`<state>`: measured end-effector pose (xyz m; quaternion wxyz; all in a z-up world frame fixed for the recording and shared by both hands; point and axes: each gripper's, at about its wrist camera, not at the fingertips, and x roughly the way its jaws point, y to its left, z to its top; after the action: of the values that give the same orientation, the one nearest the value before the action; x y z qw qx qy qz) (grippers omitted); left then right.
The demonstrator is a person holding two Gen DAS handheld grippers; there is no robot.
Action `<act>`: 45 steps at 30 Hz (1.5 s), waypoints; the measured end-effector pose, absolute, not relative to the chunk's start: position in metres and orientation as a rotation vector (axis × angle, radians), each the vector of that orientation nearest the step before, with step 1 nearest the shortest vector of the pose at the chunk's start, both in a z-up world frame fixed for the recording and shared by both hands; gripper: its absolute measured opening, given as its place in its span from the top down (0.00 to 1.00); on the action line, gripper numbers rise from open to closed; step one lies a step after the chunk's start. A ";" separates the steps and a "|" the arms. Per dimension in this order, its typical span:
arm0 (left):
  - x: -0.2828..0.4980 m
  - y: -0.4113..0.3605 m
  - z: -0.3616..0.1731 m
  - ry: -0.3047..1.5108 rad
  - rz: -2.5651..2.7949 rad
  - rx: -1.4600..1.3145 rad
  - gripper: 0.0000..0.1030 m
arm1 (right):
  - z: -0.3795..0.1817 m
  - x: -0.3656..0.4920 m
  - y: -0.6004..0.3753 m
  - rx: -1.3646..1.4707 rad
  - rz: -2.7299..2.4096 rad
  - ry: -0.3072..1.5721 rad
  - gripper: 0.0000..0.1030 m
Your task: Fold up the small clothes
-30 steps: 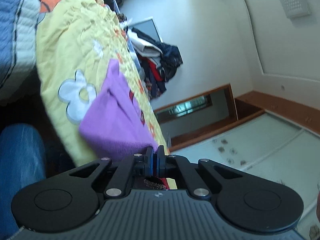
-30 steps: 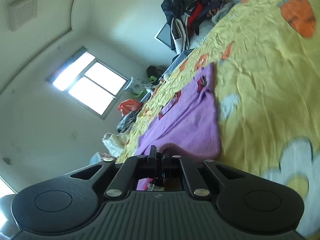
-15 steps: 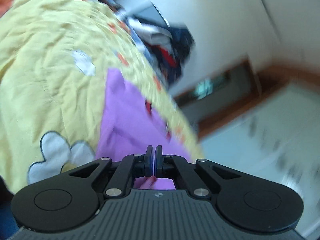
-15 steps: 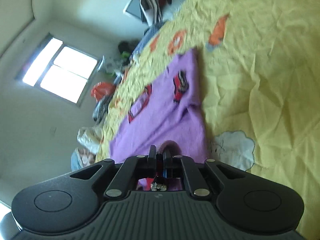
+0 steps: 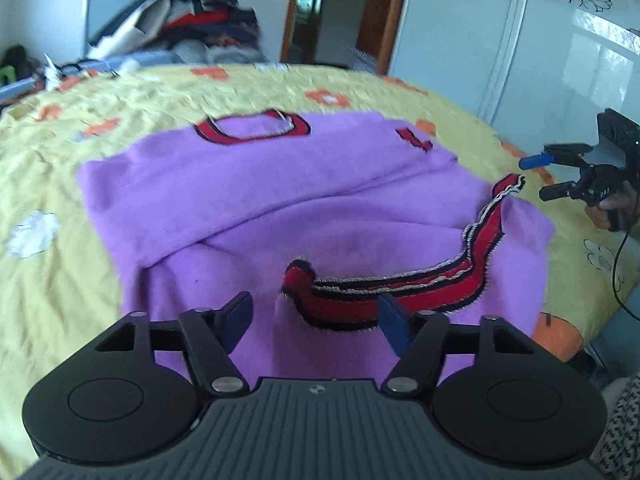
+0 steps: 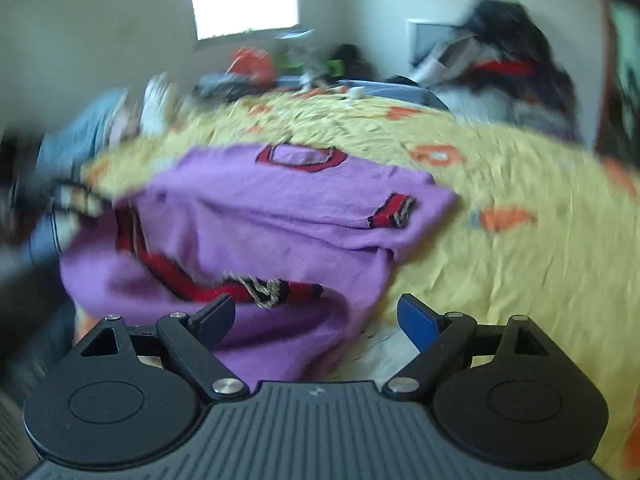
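On the bedspread (image 5: 60, 280), the soft, light, limp sweater (image 5: 280, 184) probably grips best by its hem (image 5: 400, 292), both the left gripper (image 5: 316, 316) and right gripper (image 6: 316, 312) gaping empty.

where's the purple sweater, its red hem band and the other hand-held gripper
purple sweater (image 5: 248, 184), left wrist view, on its back panel
red hem band (image 5: 400, 292), left wrist view, mid-strip
right hand-held gripper (image 5: 538, 178), left wrist view, between its fingertips

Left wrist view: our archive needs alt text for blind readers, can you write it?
A purple sweater with red striped trim lies partly folded on a yellow flowered bedspread, just beyond the open left tongs. The right tongs, also open, hover off its right edge.
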<state>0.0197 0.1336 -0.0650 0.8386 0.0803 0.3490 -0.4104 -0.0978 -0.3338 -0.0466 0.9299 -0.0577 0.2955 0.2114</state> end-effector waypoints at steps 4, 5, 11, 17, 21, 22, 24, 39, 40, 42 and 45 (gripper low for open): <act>0.038 0.121 -0.073 0.806 -0.899 0.182 0.66 | -0.050 -0.086 -0.312 -0.347 0.517 0.576 0.19; 0.040 0.119 -0.076 0.824 -0.902 0.186 0.78 | -0.052 -0.081 -0.306 -0.408 0.543 0.584 0.33; 0.043 0.120 -0.076 0.817 -0.858 0.126 0.96 | -0.055 -0.074 -0.288 -0.586 0.570 0.561 0.96; 0.019 0.156 -0.046 0.667 -0.741 -0.024 0.96 | -0.015 -0.098 -0.300 -0.396 0.532 0.438 0.96; -0.001 0.177 -0.017 0.552 -0.645 -0.091 0.96 | 0.006 -0.109 -0.302 -0.316 0.518 0.380 0.96; -0.002 0.183 -0.011 0.535 -0.618 -0.122 0.96 | 0.013 -0.110 -0.305 -0.277 0.514 0.362 0.96; -0.002 0.195 -0.002 0.497 -0.581 -0.182 0.96 | 0.024 -0.103 -0.310 -0.215 0.507 0.344 0.96; 0.148 0.183 -0.039 0.602 -0.497 -0.232 0.96 | -0.036 0.082 -0.376 0.057 0.365 0.535 0.97; 0.155 0.181 -0.041 0.616 -0.505 -0.228 0.96 | -0.040 0.089 -0.378 0.054 0.364 0.548 0.97; 0.167 0.176 -0.043 0.629 -0.504 -0.201 0.96 | -0.045 0.101 -0.381 0.040 0.357 0.566 0.97; 0.179 0.175 -0.046 0.649 -0.504 -0.183 0.96 | -0.052 0.115 -0.386 0.036 0.357 0.592 0.97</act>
<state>0.1789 0.1749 -0.0459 0.9127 -0.0890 0.3149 -0.2448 0.1154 -0.3859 -0.0523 0.9408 0.0175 0.2899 0.1748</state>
